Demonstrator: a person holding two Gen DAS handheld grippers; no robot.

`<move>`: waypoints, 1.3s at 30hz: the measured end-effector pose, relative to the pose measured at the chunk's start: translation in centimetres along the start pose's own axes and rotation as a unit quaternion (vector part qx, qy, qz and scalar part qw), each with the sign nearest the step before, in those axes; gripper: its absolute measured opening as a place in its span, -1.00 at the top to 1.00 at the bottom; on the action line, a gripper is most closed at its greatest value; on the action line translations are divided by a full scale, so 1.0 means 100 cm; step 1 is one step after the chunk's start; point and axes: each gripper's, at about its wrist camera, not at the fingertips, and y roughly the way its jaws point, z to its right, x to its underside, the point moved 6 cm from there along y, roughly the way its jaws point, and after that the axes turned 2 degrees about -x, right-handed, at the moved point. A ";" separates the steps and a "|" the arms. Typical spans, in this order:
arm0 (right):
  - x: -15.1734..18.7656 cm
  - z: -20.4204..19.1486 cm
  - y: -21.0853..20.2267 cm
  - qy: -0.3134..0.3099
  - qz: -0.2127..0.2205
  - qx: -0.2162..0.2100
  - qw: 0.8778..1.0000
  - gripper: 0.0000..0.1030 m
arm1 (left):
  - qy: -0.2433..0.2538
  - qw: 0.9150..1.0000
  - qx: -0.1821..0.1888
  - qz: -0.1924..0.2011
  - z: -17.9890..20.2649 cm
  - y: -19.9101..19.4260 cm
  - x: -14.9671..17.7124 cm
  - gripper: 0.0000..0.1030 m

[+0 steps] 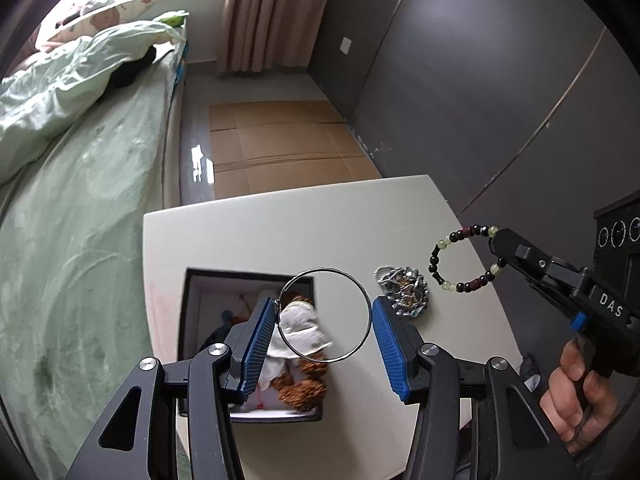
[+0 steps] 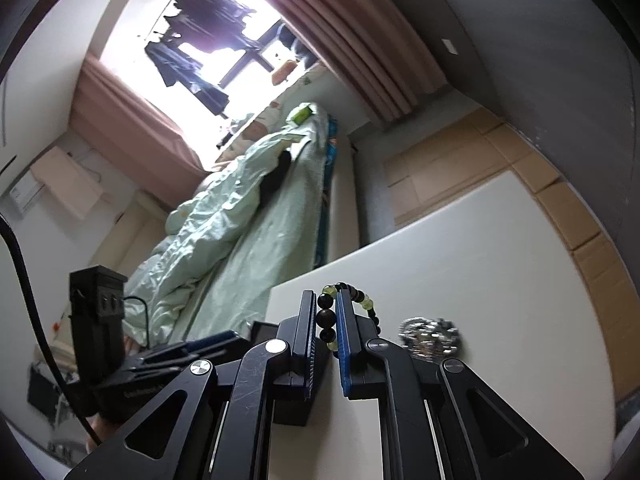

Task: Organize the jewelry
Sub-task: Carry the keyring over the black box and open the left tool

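Note:
My left gripper (image 1: 324,320) holds a thin silver hoop (image 1: 332,269) across its blue pads, one pad on each side. It hangs above the white table (image 1: 320,220), over the right edge of an open dark box (image 1: 188,320) that contains a brown plush toy (image 1: 300,390) and white cloth. My right gripper (image 1: 498,248) (image 2: 326,312) is shut on a bracelet of dark and pale green beads (image 1: 434,258) (image 2: 366,304), lifted off the table to the right. A heap of silver chain jewelry (image 1: 404,290) (image 2: 430,336) lies on the table between the box and the bracelet.
A bed with green bedding (image 1: 80,200) runs along the table's left side. Flattened cardboard (image 1: 280,140) covers the floor beyond the table, by a dark wall (image 1: 480,80). A hand (image 1: 576,396) grips the right tool's handle.

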 end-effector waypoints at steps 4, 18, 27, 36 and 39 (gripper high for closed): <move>0.003 -0.016 0.013 -0.008 -0.003 -0.011 1.000 0.79 | -0.011 1.000 -0.010 -0.005 -0.017 0.002 0.006 -0.02; 0.028 -0.064 0.061 -0.020 -0.035 -0.070 0.997 0.79 | -0.064 0.998 -0.028 0.002 -0.072 -0.015 0.012 -0.35; 0.041 -0.081 0.079 -0.016 -0.043 -0.091 0.995 0.78 | -0.091 0.996 -0.020 0.013 -0.094 -0.025 0.012 -0.35; 0.052 -0.080 0.087 -0.023 -0.079 -0.068 0.994 -0.04 | -0.092 0.995 -0.016 0.023 -0.093 -0.029 0.011 -0.51; 0.048 -0.074 0.078 -0.021 -0.071 -0.063 0.995 -0.04 | -0.082 0.996 -0.014 0.023 -0.086 -0.028 0.011 -0.52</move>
